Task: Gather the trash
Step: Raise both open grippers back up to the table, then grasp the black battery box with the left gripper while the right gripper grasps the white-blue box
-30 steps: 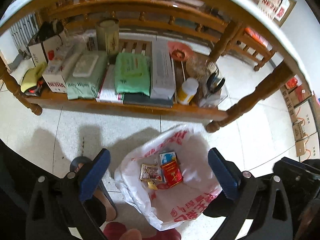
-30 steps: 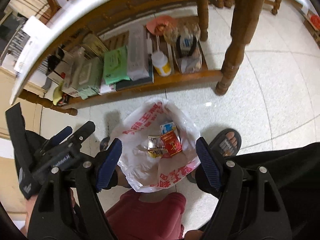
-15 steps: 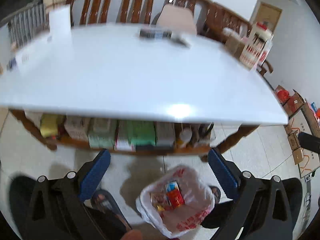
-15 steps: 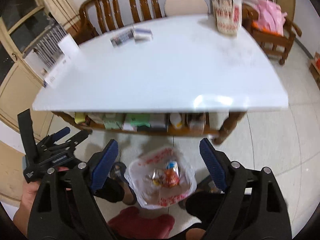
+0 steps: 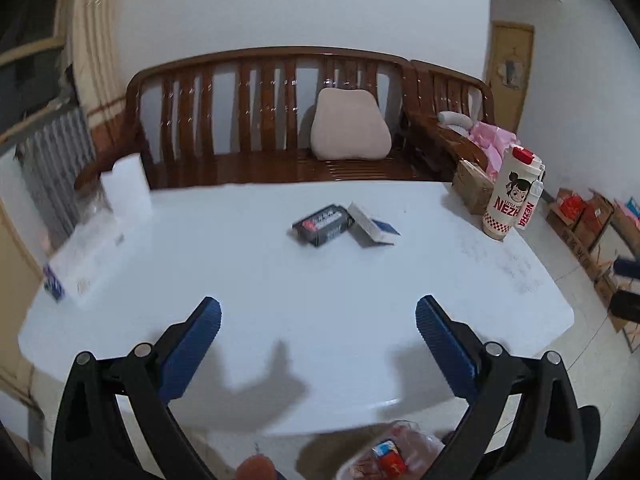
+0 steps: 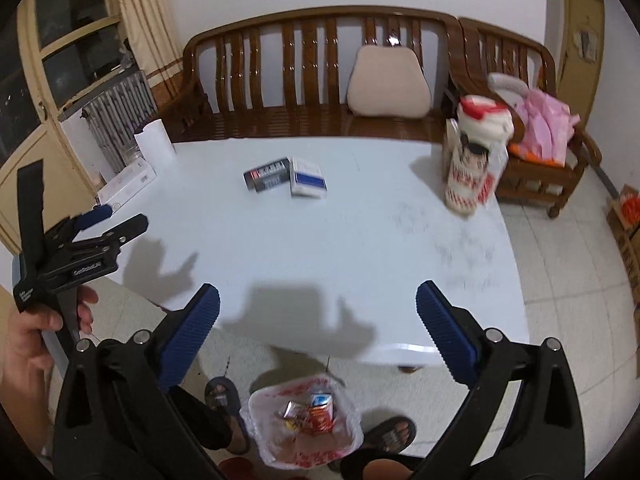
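Two small boxes lie near the middle of the white tabletop [image 5: 280,280], touching at a corner: a dark box [image 5: 323,225] and, at its 3 o'clock, a white-and-blue box [image 5: 372,229]. These look like the trash left to collect. The trash bag [image 6: 306,420] sits open on the floor at 6 o'clock, below the tabletop's near edge, with packets already inside.

The likely step is to reach for a box. It should go best taking one at a time, fingers across the short sides, the tool kept low and level so the neighbour is not pushed.

The left tool [image 5: 318,316] hovers over the near tabletop, fingers spread wide and empty, pointing toward 12 o'clock. The right tool [image 6: 318,306] is equally wide and empty, above the near edge.
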`<state>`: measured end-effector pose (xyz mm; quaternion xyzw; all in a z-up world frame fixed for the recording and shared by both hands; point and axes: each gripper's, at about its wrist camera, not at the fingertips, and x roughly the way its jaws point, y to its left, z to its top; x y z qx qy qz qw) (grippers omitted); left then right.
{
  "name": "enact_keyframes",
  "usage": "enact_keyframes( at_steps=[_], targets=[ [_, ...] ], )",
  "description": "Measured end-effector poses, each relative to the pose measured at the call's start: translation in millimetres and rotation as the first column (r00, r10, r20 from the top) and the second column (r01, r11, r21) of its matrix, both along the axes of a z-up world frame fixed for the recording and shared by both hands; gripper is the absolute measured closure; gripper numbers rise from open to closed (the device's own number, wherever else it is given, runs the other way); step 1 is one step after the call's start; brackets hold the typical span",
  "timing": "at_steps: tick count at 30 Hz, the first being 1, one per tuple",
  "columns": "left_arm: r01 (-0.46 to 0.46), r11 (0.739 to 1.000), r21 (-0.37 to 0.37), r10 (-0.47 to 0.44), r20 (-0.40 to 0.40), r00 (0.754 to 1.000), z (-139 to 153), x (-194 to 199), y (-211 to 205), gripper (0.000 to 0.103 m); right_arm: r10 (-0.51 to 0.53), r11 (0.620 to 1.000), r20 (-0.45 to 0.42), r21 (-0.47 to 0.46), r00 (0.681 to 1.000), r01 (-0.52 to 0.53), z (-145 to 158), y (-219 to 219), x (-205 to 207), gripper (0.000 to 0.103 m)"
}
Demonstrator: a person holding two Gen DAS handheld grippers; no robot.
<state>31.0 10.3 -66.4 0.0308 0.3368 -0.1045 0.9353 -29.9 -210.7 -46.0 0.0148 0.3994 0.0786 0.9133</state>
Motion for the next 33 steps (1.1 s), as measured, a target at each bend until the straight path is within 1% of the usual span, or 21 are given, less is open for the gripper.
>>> enact_keyframes(
  at_steps=[2,4,8,10,12,13,15,20,23,26,33],
  targets=[
    [0.019,0.999,0.036,-0.019,0.010,1.000,4,12,-3,0.008,0.022,1.000,0.002,-0.007,1.000,-0.022,7,6,11,0.007],
    [0.036,0.997,0.066,-0.035,-0.008,0.999,1,28,-5,0.008,0.041,0.999,-0.005,-0.003,0.999,-0.041,14,9,24,0.007],
    [0.070,0.995,0.077,-0.067,-0.040,0.997,-7,59,-5,0.008,0.060,0.998,-0.045,0.014,0.997,-0.060,17,11,53,0.007],
    [0.092,0.994,0.065,-0.089,-0.051,0.995,-12,74,-5,0.008,0.067,0.998,-0.073,0.008,0.995,-0.066,14,13,74,0.007],
    [0.102,0.993,0.066,-0.098,-0.070,0.993,-20,91,-3,0.008,0.056,0.998,-0.091,0.022,0.994,-0.054,12,12,91,0.007],
    [0.124,0.990,0.064,-0.119,-0.074,0.990,-23,99,-5,0.008,0.058,0.998,-0.100,0.030,0.993,-0.055,9,12,103,0.007],
    [0.151,0.985,0.083,-0.145,-0.079,0.986,-32,113,-8,0.008,0.058,0.998,-0.117,0.037,0.991,-0.054,5,14,118,0.007],
    [0.243,0.959,0.142,-0.232,-0.090,0.968,-52,149,-18,0.008,0.079,0.997,-0.162,0.038,0.984,-0.073,-14,25,163,0.007],
    [0.274,0.948,0.162,-0.261,-0.095,0.960,-64,170,-23,0.008,0.084,0.996,-0.191,0.039,0.978,-0.078,-27,30,190,0.007],
    [0.287,0.942,0.171,-0.270,-0.119,0.955,-79,193,-27,0.008,0.080,0.996,-0.224,0.044,0.971,-0.071,-43,33,218,0.007],
    [0.344,0.920,0.186,-0.323,-0.137,0.937,-106,232,-39,0.008,0.072,0.997,-0.306,0.053,0.949,-0.058,-92,35,272,0.007]
  ],
)
